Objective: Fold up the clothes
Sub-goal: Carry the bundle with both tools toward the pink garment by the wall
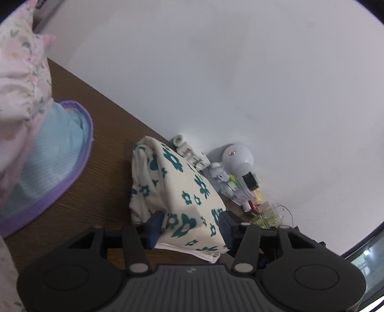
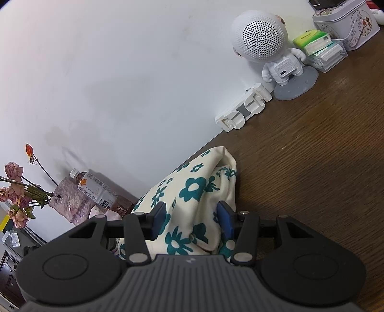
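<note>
**Q:** Both sets of jaws first: how do they stand?

**A:** Both stand about half parted with cloth between them. The left gripper (image 1: 190,226) has the folded cream garment with teal flowers (image 1: 177,189) between its blue pads (image 1: 154,226), and the cloth fills the gap from pad to pad, so it looks clamped on the bundle. The right gripper (image 2: 192,224) has the same floral garment (image 2: 192,192) bunched between its pads (image 2: 158,220) and grips it likewise.

**Q:** Where does that garment lie?

**A:** On the dark wooden table (image 2: 312,168), close to the white wall (image 2: 120,72). It is a thick folded bundle, and from the left wrist view a white inner edge shows at its near corner.

**Q:** Any other clothes?

**A:** In the left wrist view, a light blue piece with a purple border (image 1: 55,163) lies on the table well to the left, apart from the floral bundle. A pale pink flowered fabric (image 1: 21,79) hangs in front of it at the picture's left edge.

**Q:** What else is on the table?

**A:** A white astronaut-shaped speaker (image 2: 266,45) on a grey base stands against the wall, with a white plastic clip stand (image 2: 242,110) beside it and a decorated tin (image 2: 348,21) further right. Left of the garment are a bottle lying tilted (image 2: 93,187) and dried roses (image 2: 16,187).
</note>
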